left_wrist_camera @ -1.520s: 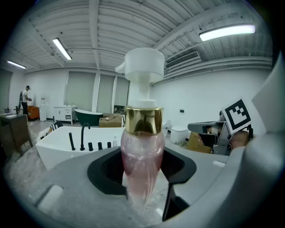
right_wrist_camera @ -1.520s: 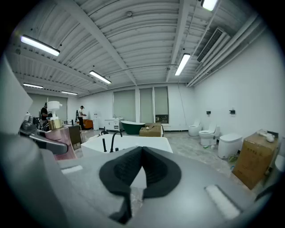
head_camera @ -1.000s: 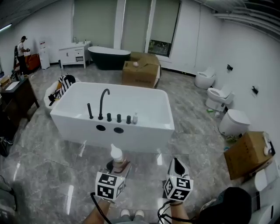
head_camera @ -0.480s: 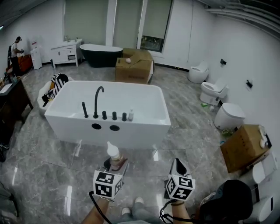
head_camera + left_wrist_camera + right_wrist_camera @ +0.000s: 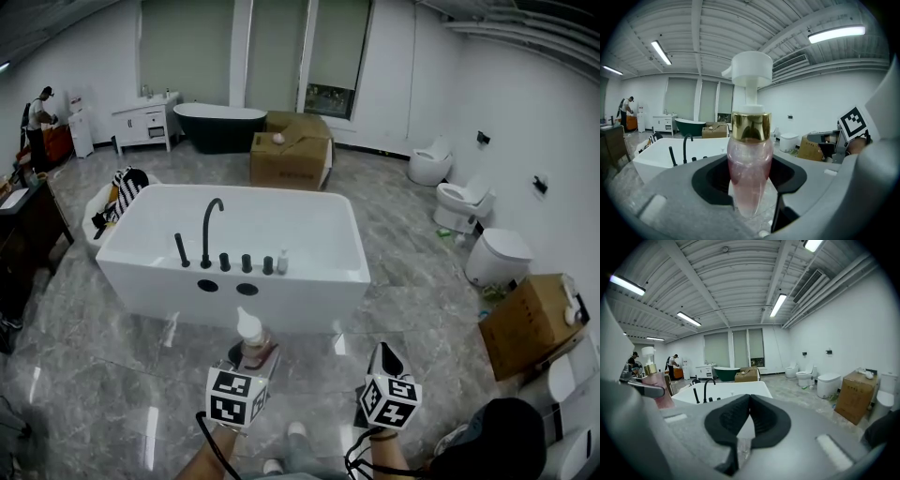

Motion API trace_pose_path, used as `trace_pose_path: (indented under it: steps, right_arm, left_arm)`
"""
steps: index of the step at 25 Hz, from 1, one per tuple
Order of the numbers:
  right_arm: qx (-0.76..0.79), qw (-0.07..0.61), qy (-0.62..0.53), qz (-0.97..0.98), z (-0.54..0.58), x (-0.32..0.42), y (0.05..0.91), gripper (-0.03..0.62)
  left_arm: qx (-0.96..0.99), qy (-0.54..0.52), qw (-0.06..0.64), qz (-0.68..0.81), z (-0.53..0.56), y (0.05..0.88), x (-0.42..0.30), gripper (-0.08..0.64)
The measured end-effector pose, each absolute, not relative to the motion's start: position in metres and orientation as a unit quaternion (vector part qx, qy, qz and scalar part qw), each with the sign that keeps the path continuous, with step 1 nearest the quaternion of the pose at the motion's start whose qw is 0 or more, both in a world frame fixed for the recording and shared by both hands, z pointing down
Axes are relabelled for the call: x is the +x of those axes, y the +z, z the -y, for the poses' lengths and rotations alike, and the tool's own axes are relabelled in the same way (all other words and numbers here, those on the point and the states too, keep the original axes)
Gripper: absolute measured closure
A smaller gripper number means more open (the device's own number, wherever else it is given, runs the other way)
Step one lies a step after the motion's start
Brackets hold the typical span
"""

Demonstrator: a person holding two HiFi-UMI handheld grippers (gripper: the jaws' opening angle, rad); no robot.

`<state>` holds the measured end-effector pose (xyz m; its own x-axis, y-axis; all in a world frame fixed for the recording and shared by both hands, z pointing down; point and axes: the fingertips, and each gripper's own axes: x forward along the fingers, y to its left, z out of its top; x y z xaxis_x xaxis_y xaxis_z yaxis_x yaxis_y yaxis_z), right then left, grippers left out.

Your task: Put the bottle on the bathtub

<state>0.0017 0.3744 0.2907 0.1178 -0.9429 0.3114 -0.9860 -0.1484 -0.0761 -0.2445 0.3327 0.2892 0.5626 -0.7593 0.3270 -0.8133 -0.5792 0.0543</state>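
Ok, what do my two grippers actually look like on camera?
They match. The left gripper and right gripper each have a grey moulded body with black padded linings on the jaws. At the rear of each sits a white cube bearing black square markers. A black cable loops from each toward the person. No sleeves show on the forearms.

The pump bottle (image 5: 749,168) has a clear pink body, a gold collar and a white pump head. The left gripper (image 5: 750,187) is grey with black pads (image 5: 710,180), and its marker cube (image 5: 234,398) shows black-and-white squares. In the middle of the head view the bathtub (image 5: 300,300) is white and its faucet (image 5: 205,234) is black. The floor (image 5: 103,375) is grey marble with pale veins. At upper centre a cardboard box (image 5: 286,161) is brown.
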Motion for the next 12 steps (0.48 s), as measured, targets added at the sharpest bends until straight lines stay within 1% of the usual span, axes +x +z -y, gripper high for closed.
trace_pose_path:
  steps: [12]
  right_arm:
    - [0.735,0.067,0.144,0.659,-0.276,0.045,0.281,0.589]
  left_arm:
    - [0.879,0.125,0.079,0.454,-0.242,0.27,-0.199,0.333]
